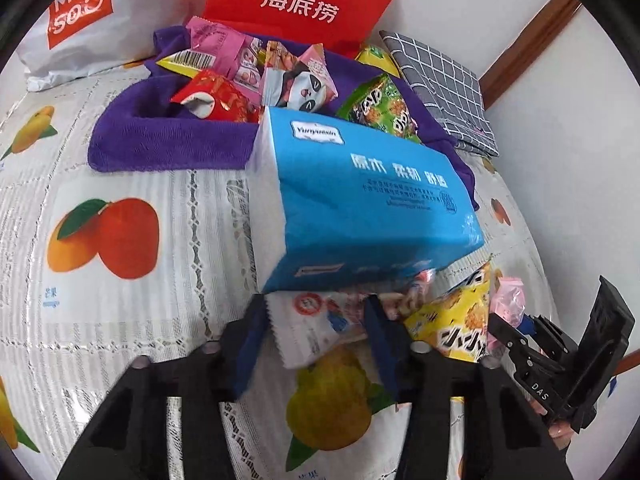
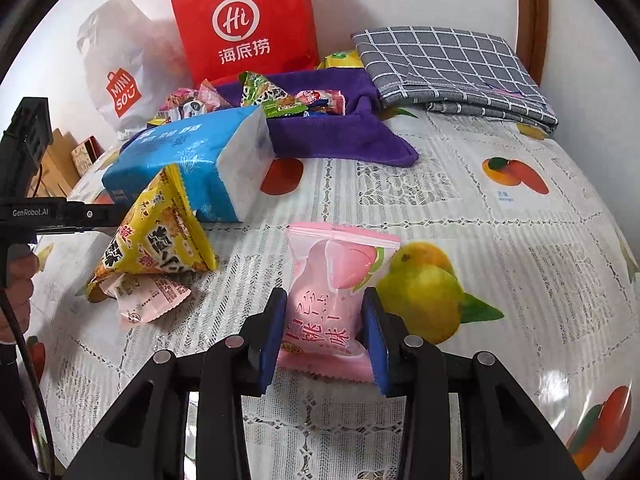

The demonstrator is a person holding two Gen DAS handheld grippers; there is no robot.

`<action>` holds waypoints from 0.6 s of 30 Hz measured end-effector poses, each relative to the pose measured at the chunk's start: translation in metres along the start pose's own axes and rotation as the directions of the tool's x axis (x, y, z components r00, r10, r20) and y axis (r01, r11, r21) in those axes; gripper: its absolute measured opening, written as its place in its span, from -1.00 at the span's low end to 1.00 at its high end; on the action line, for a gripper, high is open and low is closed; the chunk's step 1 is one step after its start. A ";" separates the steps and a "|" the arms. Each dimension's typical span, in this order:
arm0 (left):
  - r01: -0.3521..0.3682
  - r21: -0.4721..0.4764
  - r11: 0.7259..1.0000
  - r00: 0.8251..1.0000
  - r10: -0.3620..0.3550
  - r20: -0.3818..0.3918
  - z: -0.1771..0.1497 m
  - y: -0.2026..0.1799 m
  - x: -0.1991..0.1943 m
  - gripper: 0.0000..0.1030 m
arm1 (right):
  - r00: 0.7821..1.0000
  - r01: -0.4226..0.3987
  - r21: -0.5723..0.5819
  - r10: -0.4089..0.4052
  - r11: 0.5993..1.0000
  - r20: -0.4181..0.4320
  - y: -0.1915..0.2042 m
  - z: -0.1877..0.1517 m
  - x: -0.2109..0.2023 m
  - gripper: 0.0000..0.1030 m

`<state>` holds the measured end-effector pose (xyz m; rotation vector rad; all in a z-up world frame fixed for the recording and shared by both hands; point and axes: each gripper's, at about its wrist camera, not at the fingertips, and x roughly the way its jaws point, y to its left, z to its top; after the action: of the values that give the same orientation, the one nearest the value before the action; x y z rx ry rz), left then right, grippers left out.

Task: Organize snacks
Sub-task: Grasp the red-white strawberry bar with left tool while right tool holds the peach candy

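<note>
My left gripper (image 1: 316, 304) is shut on a white-and-pink snack packet (image 1: 308, 332) that lies on the fruit-print tablecloth (image 1: 120, 300), just in front of a blue tissue pack (image 1: 360, 200). My right gripper (image 2: 325, 296) is shut on a pink peach packet (image 2: 332, 280), holding it by its lower half just above the cloth. A yellow triangular packet (image 2: 160, 236) stands between the two grippers, leaning on the white-and-pink packet (image 2: 148, 296). Behind the tissue pack, a purple towel (image 1: 160, 140) holds several snack packets. The right gripper (image 1: 520, 332) shows at the right edge of the left wrist view.
A red paper bag (image 2: 244, 28) and a white Miniso bag (image 2: 120, 88) stand against the wall behind the purple towel (image 2: 340, 136). A folded grey checked cloth (image 2: 452, 68) lies at the back right. A hand (image 2: 16, 280) holds the left gripper's handle.
</note>
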<state>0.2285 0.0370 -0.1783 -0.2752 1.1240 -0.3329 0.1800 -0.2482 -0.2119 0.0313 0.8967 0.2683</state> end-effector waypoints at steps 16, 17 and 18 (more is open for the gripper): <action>0.004 -0.005 1.000 0.999 -0.004 0.039 -0.029 0.007 -0.038 -0.80 | 1.000 0.020 -0.015 -0.020 1.000 -0.002 0.004 -0.001 0.000 -0.27; 0.012 0.005 1.000 0.999 -0.013 0.050 -0.027 0.005 -0.042 -0.78 | 1.000 0.019 -0.014 -0.019 1.000 -0.002 0.004 -0.001 -0.001 -0.27; 0.007 0.016 1.000 0.998 -0.008 0.057 -0.023 0.002 -0.045 -0.74 | 1.000 0.017 -0.012 -0.017 1.000 -0.002 0.004 -0.001 -0.001 -0.27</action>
<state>0.1899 0.0558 -0.1516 -0.2732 1.0641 -0.3388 0.1778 -0.2448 -0.2117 0.0124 0.8967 0.2583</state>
